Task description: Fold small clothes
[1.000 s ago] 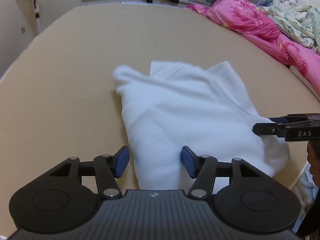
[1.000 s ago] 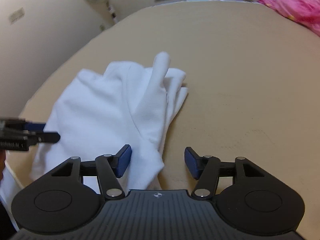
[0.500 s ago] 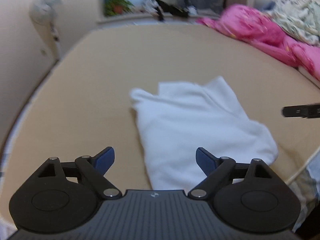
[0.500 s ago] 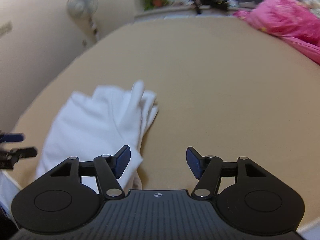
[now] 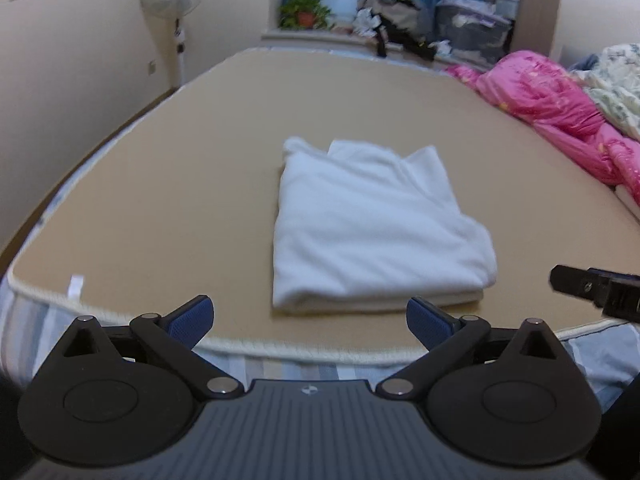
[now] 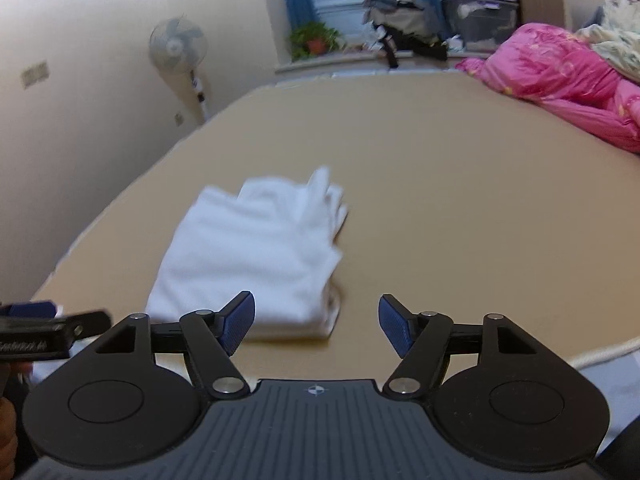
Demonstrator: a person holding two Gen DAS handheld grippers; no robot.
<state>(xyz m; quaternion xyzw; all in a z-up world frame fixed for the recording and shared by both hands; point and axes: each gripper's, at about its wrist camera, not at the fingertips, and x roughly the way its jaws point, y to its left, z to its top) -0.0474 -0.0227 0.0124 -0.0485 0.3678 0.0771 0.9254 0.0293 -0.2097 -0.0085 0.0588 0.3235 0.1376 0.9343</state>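
We see the folded white garment [image 5: 372, 228] lying near the mattress [image 5: 160, 200] front edge, with bare tan surface all around it and a pink quilt [image 5: 560, 108] beyond its right side. Our left gripper [image 5: 308, 316] and right gripper [image 6: 316, 322] hover short of the garment, angled downward, jaws opening, nothing between them.

White garment [image 5: 372, 224] — folded flat — on tan mattress [image 5: 160, 208].

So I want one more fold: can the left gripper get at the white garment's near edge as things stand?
Probably yes: the left gripper has empty, opening jaws, with only bare mattress before the white garment.
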